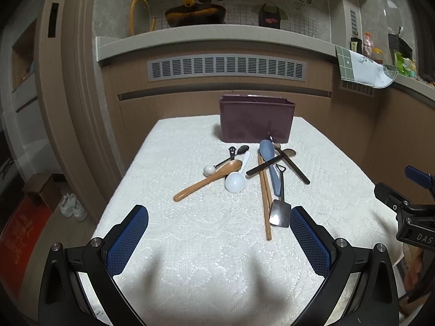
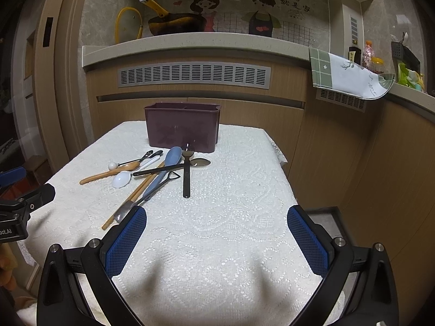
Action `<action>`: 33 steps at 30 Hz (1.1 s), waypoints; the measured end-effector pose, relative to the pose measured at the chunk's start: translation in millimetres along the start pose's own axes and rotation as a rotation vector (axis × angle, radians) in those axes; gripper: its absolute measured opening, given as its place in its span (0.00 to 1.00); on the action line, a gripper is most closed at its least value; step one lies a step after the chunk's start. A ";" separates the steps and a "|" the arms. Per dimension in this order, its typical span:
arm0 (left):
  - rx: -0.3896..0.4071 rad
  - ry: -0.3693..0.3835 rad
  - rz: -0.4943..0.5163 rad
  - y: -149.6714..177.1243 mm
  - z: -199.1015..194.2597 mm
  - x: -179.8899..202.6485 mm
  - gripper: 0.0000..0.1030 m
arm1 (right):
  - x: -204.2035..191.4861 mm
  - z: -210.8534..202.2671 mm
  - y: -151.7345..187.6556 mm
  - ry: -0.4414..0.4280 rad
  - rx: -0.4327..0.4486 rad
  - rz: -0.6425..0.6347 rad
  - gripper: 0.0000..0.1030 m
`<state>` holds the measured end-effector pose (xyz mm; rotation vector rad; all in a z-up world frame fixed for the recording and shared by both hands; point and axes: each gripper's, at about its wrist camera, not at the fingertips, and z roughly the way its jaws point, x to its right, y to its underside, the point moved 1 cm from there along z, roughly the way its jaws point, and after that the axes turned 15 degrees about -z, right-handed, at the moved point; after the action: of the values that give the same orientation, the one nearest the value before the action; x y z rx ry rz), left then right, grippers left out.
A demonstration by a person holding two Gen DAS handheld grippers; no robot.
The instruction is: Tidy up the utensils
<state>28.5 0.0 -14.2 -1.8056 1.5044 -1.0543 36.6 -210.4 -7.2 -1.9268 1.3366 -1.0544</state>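
While both tools hovered above the near part of the table, the left gripper stood with its blue pads wide apart and held nothing, and the right gripper was spread just as wide and was equally empty. Under them lay a white lace tablecloth covering the table. Just beyond the left gripper's right finger rested a small metal shovel-shaped spoon, lying beside a pair of wooden chopsticks. Farther out sat the rest of the loose pile: a blue-grey spoon, a light wooden spoon, a white ladle spoon touching it, and two black-handled spoons crossing each other. A small black utensil with a white ball end lay at the pile's left. Behind the pile, at the far edge of the table, stood a dark purple utensil holder, upright, with a divider visible inside.
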 end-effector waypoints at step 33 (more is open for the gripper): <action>-0.276 0.150 -0.010 -87.0 162.2 -39.9 0.99 | -33.4 294.2 -104.3 -0.403 -0.381 -0.220 0.27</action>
<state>209.2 47.0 -38.6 -1.9553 1.8081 -1.0482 331.0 -139.7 -90.1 -2.4518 1.1714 -0.4789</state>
